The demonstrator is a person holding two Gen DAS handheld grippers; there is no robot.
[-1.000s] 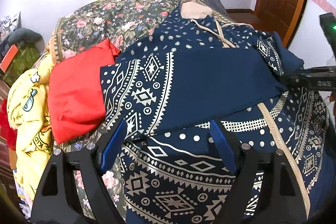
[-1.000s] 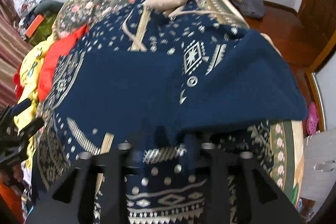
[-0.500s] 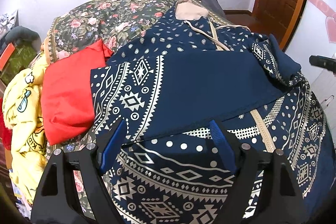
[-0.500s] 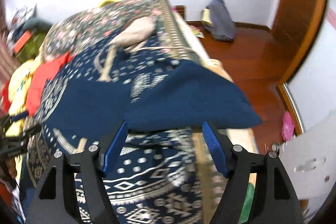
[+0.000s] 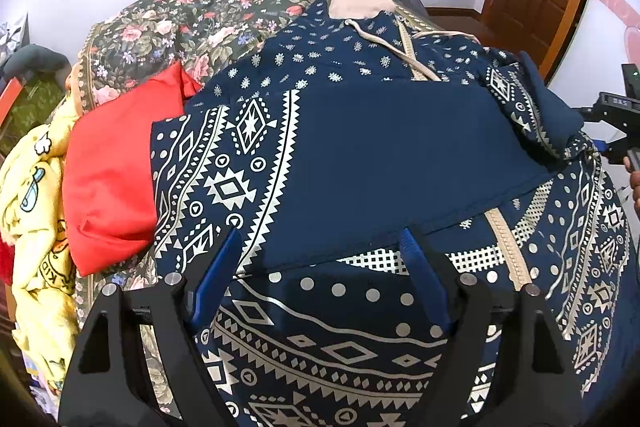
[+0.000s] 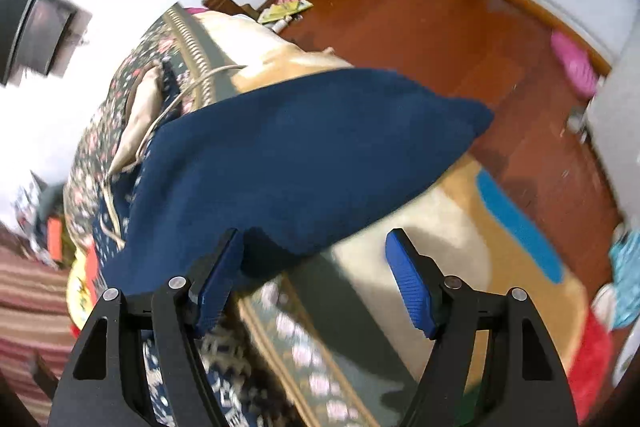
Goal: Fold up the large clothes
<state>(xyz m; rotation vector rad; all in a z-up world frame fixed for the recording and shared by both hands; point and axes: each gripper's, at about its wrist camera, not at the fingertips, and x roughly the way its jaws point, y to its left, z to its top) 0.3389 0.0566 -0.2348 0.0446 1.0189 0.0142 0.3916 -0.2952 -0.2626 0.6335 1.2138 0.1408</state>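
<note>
1. Two grippers we hold over the bed: the left gripper is released and grasps nothing.
2. The right gripper is released too, with a fold of the garment near its left pad.
3. The garment lies spread on the bed, beside a red pillow.

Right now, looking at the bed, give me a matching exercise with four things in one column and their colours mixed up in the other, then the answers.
Things:
1. pillow
2. patterned garment
3. bedspread
4. blanket

Colours:
A. yellow with cartoon prints
B. dark with pink flowers
C. plain red
D. navy with pale geometric print

Pairs: 1-C, 2-D, 3-B, 4-A
</note>
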